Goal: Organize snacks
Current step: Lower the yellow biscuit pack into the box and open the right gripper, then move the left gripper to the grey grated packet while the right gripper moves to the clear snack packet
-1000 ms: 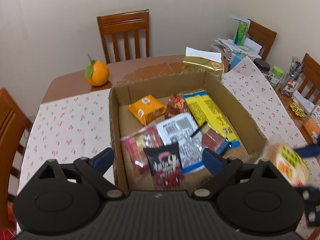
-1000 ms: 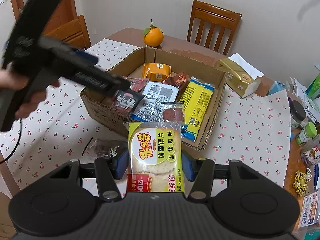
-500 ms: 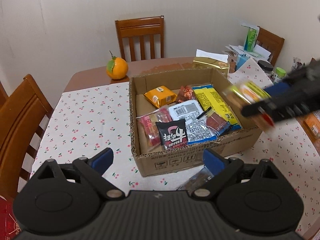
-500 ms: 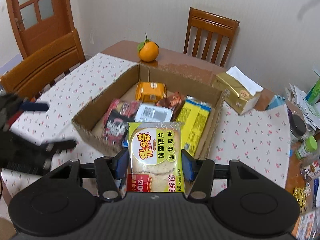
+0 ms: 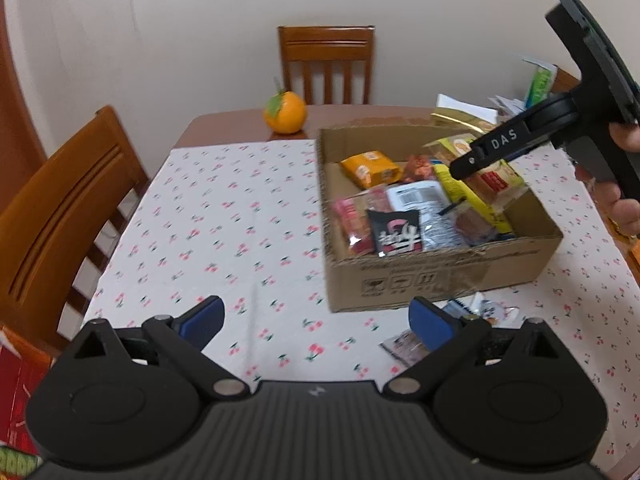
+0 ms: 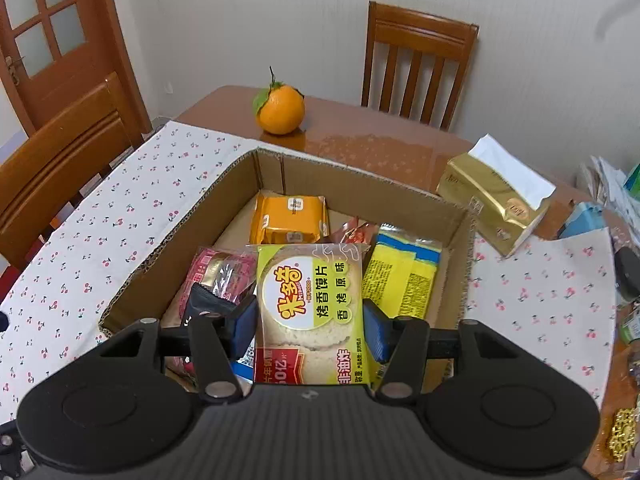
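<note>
Holding the yellow-green rice-cracker packet (image 6: 310, 312) in your right tongs (image 6: 310, 330): blue pads pinch it on both sides, packet upright along the fingers, hanging over the open brown cardboard box (image 6: 360, 184). In the left view the same packet (image 5: 478, 164) sits tilted above the box's right side, your right tongs' black finger across its front.

Your left tongs (image 5: 316, 322) are spread wide, nothing between the pads, low over the cherry-print tablecloth (image 5: 224, 224), near the box's front wall (image 5: 420, 280).

Box contents:
- orange square packet (image 6: 290, 218) near the far wall
- small red wrapped snack (image 6: 354, 234) just beside it
- long yellow-and-blue packet (image 6: 404, 276) along the right wall
- pink-red clear packet (image 6: 216, 276) on the left
- black sachet with white lettering (image 5: 396, 232) at the front, overlapping a white barcoded packet (image 5: 424, 212)

Outside the box: a flat clear-wrapped packet (image 5: 404, 346) on the cloth by the front wall, partly behind your left tongs' right pad; contents blurred.

Elsewhere on the worktop (image 6: 360, 136): an orange with a green leaf (image 6: 280, 110) on the bare wood past the box, a gold tissue pack (image 6: 496, 196) right of the box. Wooden chairs (image 6: 416, 64) stand at the far side and at the left.
</note>
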Demonstrator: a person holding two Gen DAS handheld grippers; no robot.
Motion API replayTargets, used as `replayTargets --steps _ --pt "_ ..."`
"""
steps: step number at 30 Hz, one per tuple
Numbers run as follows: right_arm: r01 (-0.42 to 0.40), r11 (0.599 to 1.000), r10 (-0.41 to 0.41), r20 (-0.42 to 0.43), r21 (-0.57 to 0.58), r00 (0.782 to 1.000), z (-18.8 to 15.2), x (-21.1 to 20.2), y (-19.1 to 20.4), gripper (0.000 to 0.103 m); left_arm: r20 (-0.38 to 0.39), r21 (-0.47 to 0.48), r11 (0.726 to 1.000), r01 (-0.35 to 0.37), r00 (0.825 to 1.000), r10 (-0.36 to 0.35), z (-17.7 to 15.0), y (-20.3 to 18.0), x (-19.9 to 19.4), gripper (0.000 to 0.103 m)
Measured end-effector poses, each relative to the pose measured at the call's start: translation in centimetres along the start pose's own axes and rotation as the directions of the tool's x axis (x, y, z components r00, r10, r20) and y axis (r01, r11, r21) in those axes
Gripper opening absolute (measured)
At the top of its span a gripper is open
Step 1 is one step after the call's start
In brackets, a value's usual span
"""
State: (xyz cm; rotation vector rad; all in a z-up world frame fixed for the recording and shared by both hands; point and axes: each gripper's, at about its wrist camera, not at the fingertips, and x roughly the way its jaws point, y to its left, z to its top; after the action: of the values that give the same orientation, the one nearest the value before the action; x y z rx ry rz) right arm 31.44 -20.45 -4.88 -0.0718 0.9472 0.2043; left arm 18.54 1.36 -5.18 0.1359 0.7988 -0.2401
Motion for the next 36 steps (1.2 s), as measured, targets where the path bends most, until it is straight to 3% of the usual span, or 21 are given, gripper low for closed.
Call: replayTargets --steps 2,4,7,23,28,36 --pt "0.005 1.0 -0.005 0.0 0.009 1.0 -0.1 0.5 0.1 0.062 -0.007 -0.011 1.0 -0.009 1.0 0.009 -0.2 0.4 0.1 0.098" --pt "0.008 1.0 -0.008 0.005 0.018 1.0 -0.2 0.6 0.2 0.083 -0.013 -0.015 1.0 -0.012 1.0 0.012 -0.3 0.7 0.1 0.098" --pt "0.006 1.0 -0.007 0.028 0.023 1.0 -0.4 -0.1 0.3 0.095 -0.014 -0.01 1.0 -0.017 1.0 0.017 -0.4 0.7 0.1 0.098" --pt "0.095 0.995 -0.098 0.084 0.039 0.992 -4.6 -6.3 1.3 0.102 -0.027 0.07 0.997 0.039 0.999 -0.037 -0.2 -0.8 1.0 0.098" --pt "0.132 0.988 -0.135 0.032 0.077 0.99 -7.7 -6.4 1.2 0.103 -0.031 0.113 0.992 0.062 0.998 -0.059 -0.1 -1.4 0.9 0.098" --pt "0.176 0.979 -0.166 -0.1 0.104 0.981 -11.5 -1.5 1.5 0.103 -0.059 0.104 0.991 0.089 0.995 -0.083 -0.4 -1.2 1.5 0.098"
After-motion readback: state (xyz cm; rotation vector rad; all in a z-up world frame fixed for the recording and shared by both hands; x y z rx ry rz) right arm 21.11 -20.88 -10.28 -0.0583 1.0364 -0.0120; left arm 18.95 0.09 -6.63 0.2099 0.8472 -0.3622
